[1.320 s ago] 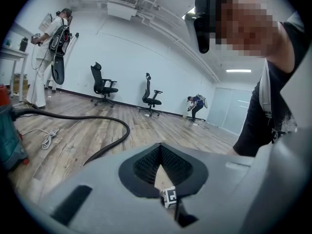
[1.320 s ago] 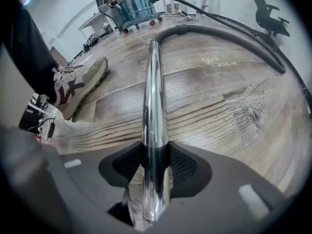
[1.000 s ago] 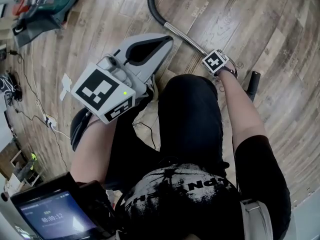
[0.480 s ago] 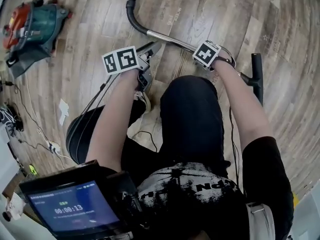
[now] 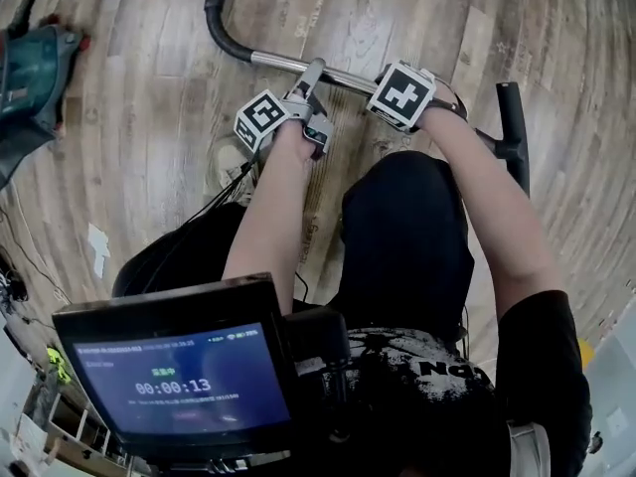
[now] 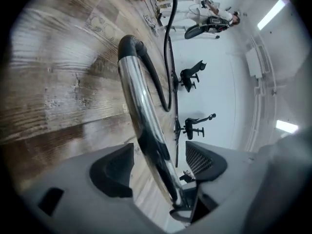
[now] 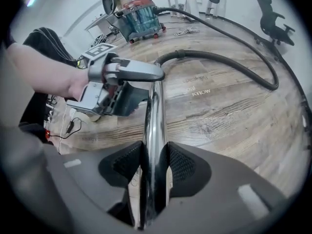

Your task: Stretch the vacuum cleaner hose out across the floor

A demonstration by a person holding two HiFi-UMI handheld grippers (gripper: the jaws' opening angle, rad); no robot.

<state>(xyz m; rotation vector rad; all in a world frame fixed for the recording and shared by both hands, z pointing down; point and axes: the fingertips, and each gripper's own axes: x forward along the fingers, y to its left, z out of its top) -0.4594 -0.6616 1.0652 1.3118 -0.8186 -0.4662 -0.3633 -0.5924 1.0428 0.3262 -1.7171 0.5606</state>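
Left tool (image 6: 158, 162) straddles the chrome tube (image 6: 139, 96), jaws just swung wide, pads clear of it. Right tool (image 7: 155, 162) pinches that same tube tight. Its own view follows the black hose (image 7: 234, 65) looping across the floor (image 7: 219, 116) to the teal vacuum cleaner (image 7: 141, 16); overhead shows only the bend.

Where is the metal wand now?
Top centre of head view: metal wand clamped by right gripper, also between left gripper's jaws, which have just been opening.
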